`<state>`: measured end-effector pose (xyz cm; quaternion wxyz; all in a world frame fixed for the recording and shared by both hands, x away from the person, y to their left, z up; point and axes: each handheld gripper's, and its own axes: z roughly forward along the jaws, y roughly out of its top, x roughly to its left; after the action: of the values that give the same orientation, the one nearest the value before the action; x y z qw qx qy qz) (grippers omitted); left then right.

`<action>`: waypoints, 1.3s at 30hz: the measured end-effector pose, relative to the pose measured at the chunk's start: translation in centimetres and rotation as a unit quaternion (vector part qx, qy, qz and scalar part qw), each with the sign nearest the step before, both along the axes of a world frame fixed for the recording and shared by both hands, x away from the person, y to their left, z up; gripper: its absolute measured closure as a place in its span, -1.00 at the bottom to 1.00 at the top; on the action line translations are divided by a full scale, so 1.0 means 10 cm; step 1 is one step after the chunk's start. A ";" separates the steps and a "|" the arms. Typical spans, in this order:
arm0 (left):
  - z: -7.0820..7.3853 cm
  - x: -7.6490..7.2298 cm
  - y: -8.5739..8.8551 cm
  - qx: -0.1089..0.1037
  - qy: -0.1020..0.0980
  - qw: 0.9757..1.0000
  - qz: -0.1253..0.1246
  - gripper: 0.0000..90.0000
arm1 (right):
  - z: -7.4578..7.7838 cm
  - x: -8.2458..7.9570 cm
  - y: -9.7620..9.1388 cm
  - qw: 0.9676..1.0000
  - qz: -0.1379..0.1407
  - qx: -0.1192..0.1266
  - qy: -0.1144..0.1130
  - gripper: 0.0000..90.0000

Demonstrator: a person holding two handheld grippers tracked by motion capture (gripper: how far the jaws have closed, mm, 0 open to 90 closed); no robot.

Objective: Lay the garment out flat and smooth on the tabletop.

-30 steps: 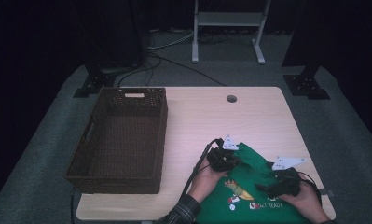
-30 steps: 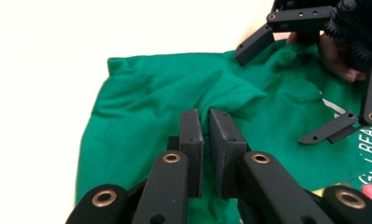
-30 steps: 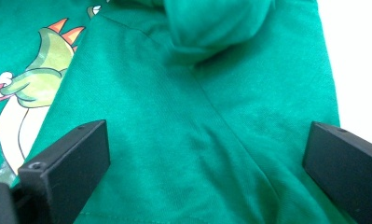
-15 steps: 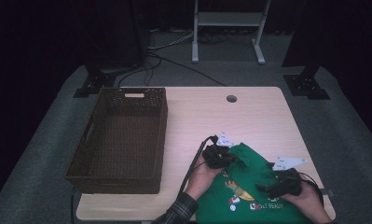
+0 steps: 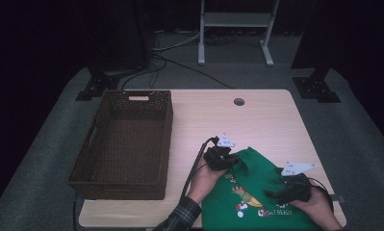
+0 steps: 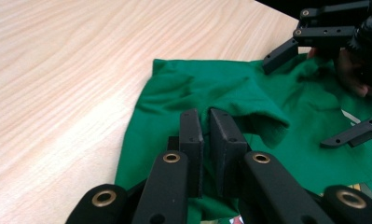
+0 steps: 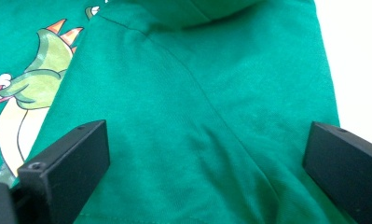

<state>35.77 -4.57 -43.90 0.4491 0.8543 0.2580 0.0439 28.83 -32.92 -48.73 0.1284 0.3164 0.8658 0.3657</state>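
A green shirt [image 5: 257,192] with a cartoon dinosaur print [image 7: 39,70] lies at the table's near right corner. My left gripper [image 5: 232,161] is at the shirt's far left edge. In the left gripper view its jaws [image 6: 205,135] are shut on a raised fold of the green cloth [image 6: 193,88]. My right gripper [image 5: 276,195] rests over the shirt's right part. In the right gripper view its jaws [image 7: 207,163] stand wide open, one on each side of smooth green cloth [image 7: 174,93]. The left gripper view also shows the right gripper [image 6: 314,98] open farther off.
A dark wicker basket [image 5: 122,139] stands empty on the left half of the wooden table [image 5: 257,120]. A cable hole [image 5: 238,101] sits near the far edge. Bare tabletop lies between basket and shirt.
My left gripper has shifted slightly left and away, taking the pinched shirt edge with it. The right gripper has stayed in place.
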 end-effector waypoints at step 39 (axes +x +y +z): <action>0.10 0.15 0.31 -0.026 -0.007 0.999 0.042 0.86 | 0.00 0.00 0.00 1.000 0.000 0.000 0.000 -1.00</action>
<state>37.30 -1.51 -42.93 0.4705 0.8305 0.2916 0.0623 28.84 -32.92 -48.73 0.1285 0.3161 0.8658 0.3659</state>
